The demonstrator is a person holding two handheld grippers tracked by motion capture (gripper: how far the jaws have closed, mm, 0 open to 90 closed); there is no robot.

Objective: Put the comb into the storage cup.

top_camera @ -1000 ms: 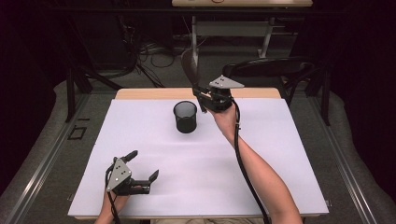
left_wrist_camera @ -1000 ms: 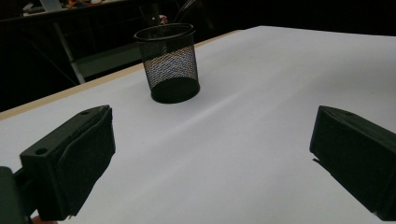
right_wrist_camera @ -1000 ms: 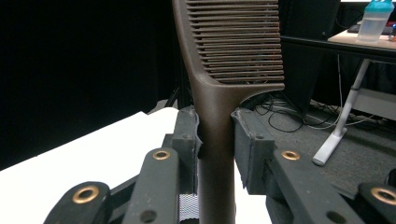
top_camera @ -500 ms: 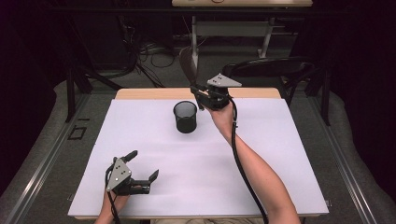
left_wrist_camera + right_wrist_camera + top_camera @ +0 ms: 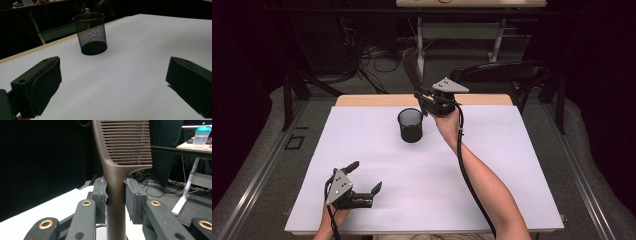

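A brown comb (image 5: 411, 64) stands upright, its handle clamped between the jaws of my right gripper (image 5: 426, 99). In the right gripper view the comb handle (image 5: 115, 187) is pinched between both pads, with the teeth (image 5: 127, 142) above. That gripper is held above the table's far edge, just right of a black mesh cup (image 5: 411, 125) standing upright on the white table (image 5: 512, 165). My left gripper (image 5: 366, 176) rests near the front left, open with nothing in it. The left gripper view shows the cup (image 5: 91, 32) well ahead of its spread fingers (image 5: 37, 85).
A dark chair (image 5: 507, 70) stands behind the table's far right edge. Cables (image 5: 372, 55) lie on the floor beyond. A bottle with a blue lid (image 5: 201, 135) sits on another desk farther off. A wooden strip (image 5: 377, 100) runs along the table's far edge.
The right gripper and the comb have shifted slightly up and to the left near the cup. The left gripper has stayed still and open.
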